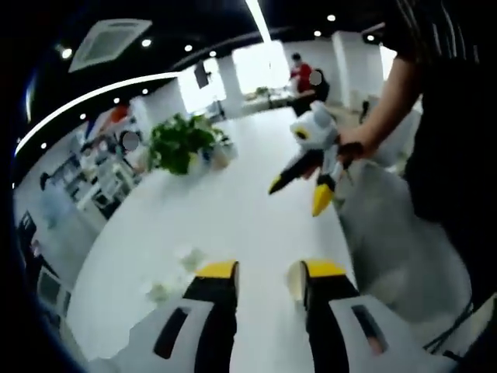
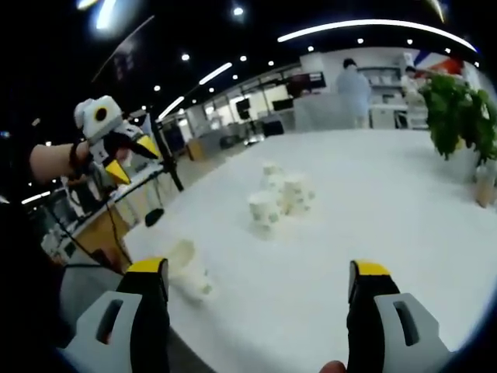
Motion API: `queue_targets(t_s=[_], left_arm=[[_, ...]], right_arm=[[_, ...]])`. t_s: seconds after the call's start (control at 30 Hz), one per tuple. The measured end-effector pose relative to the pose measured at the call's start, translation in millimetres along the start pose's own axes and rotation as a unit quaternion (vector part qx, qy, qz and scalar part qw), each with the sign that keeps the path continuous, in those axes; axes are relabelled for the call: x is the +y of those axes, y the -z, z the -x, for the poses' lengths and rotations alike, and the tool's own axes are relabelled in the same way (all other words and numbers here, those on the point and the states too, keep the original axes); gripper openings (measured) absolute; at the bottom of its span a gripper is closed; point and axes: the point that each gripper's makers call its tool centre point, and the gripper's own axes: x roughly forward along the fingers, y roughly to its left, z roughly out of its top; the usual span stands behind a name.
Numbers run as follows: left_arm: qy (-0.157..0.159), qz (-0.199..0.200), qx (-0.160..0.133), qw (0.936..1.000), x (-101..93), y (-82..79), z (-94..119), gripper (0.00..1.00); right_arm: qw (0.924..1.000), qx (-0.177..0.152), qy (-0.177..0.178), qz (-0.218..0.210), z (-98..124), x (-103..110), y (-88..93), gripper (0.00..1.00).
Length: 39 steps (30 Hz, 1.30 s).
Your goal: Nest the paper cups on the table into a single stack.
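Tipped paper cup (image 2: 189,268), mouth leftward

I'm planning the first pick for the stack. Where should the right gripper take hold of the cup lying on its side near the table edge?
Grip the tipped cup across its side wall near the open rim, coming down from above. It lies on its side by the table edge, so the wall faces up. The right gripper is open wide enough.

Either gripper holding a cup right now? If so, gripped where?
Nothing is held. The left gripper and the right gripper are both open with nothing between their fingers; the paper cups stand untouched on the table.
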Motion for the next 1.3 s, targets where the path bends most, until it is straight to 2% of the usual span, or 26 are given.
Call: queue_targets(t_s=[0.1,0.2,0.37,0.4,0.53,0.63,0.73,0.9,1.3], left_arm=[[-0.022,0.025,-0.016,0.9993,5.8,-0.3,4,0.37],[-0.036,0.034,-0.023,0.9985,7.9,1.4,8,0.41],[-0.066,0.063,-0.044,0.9948,16.0,3.9,15,0.51],[-0.066,0.073,-0.045,0.9941,15.9,5.8,16,0.53],[-0.074,0.067,-0.039,0.9942,18.4,10.9,21,0.55],[-0.086,0.079,-0.053,0.9918,23.3,9.5,26,0.58],[-0.091,0.090,-0.053,0.9903,24.5,12.3,27,0.63],[-0.109,0.100,-0.054,0.9876,27.0,21.4,30,0.69],[-0.124,0.123,-0.048,0.9835,25.6,41.4,36,0.82]], right_arm=[[1.0000,0.001,-0.001,0.001,-1,1,-0.3,0.95],[1.0000,0.001,-0.002,0.001,-1,1,-0.1,0.95],[1.0000,0.001,-0.003,0.003,-2,3,-0.9,0.94],[1.0000,0.001,-0.003,0.003,-2,3,-1.0,0.95],[1.0000,0.001,-0.004,0.005,-3,4,-2.5,0.94],[1.0000,0.001,-0.005,0.004,-4,4,-3.0,0.94],[1.0000,0.002,-0.005,0.004,-5,4,-3.4,0.94],[0.9999,0.003,-0.009,0.007,-7,7,-4.4,0.94],[0.9999,0.004,-0.008,0.005,-7,5,-4.7,0.95]])
